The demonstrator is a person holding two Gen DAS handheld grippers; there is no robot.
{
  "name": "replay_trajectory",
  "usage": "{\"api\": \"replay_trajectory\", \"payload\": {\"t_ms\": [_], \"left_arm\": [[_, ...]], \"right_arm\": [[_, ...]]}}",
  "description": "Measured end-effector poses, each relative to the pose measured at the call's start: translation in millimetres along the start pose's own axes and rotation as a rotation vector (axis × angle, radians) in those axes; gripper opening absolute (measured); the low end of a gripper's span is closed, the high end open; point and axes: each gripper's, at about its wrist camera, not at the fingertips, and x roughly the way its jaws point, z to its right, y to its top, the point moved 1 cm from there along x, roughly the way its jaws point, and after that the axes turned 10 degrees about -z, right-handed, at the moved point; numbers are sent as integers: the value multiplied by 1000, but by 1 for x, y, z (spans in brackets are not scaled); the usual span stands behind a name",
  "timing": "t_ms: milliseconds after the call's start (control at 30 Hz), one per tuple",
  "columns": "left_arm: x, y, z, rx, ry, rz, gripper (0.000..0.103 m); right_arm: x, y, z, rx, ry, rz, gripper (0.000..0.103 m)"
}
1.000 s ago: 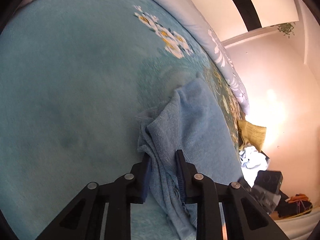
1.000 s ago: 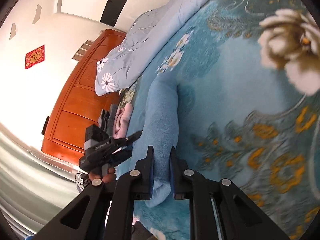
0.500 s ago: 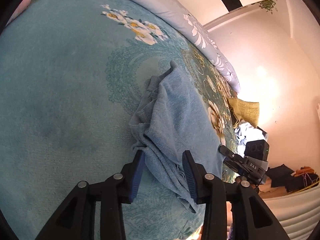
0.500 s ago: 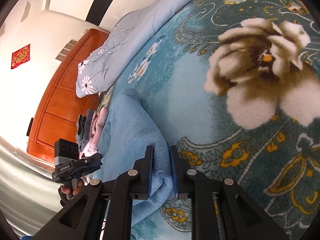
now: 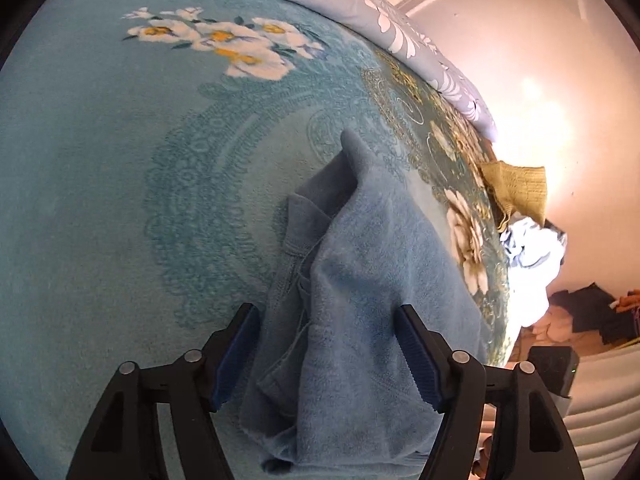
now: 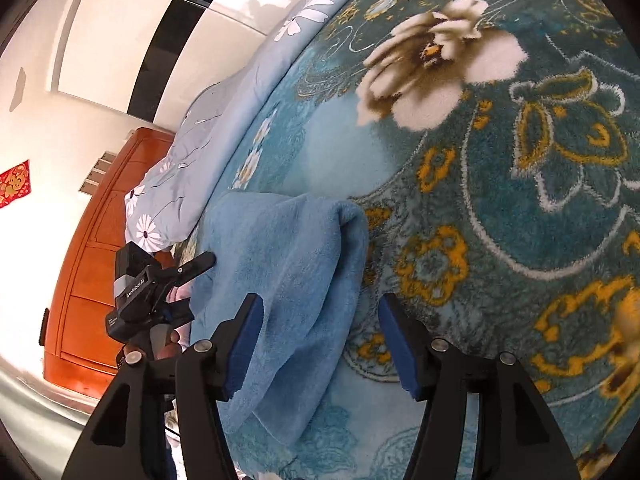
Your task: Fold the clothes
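A light blue fleece garment [image 5: 360,288] lies loosely folded on a teal flowered blanket [image 5: 100,200]. It also shows in the right wrist view [image 6: 280,264]. My left gripper [image 5: 328,356] is open, its jaws wide apart on either side of the garment's near end, not holding it. My right gripper [image 6: 320,344] is open too, its left finger [image 6: 240,344] over the garment's edge and its right finger over the blanket [image 6: 520,200]. The left gripper also shows from the side in the right wrist view [image 6: 160,288].
A pale blue flowered duvet [image 5: 400,32] lies along the far side of the bed. A yellow cloth [image 5: 516,188] and a white garment [image 5: 528,264] lie past the bed's edge, with dark clothes [image 5: 592,312] on the floor. An orange wooden cabinet [image 6: 92,264] stands at the left.
Both grippers were shut on the blue garment one second ago. The left opened first, then the right. The garment now lies released on the blanket.
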Motion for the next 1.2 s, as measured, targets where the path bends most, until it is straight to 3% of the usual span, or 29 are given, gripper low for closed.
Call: {"api": "replay_trajectory", "payload": {"t_ms": [100,200,267,400,500,700,867,967,1067,1200], "left_arm": [[0,-3,3,10,-20,13,74],[0,-8,6,23,-10,34,72],[-1,-12,8,34,7,46,64],[-4,-19,10,20,-4,69,33],[-12,-28,18,25,-1,101,21],[-50,-66,24,26,-1,202,19],[-103,-105,4,-36,-10,316,19],[-121,-126,-5,-47,39,356,20],[-114,-137,-25,-108,88,358,20],[-90,-147,-53,-197,47,322,21]], "right_arm": [[5,-1,-8,0,-32,24,67],[11,-3,-13,-11,10,14,67],[15,-4,-15,-17,37,4,64],[13,-4,-12,14,52,4,34],[8,-2,-16,7,54,-17,17],[-8,0,-57,-133,91,-40,13],[7,6,-92,-249,161,-154,13],[24,10,-110,-345,171,-208,13],[56,10,-115,-407,145,-308,13],[92,7,-105,-394,51,-364,13]]}}
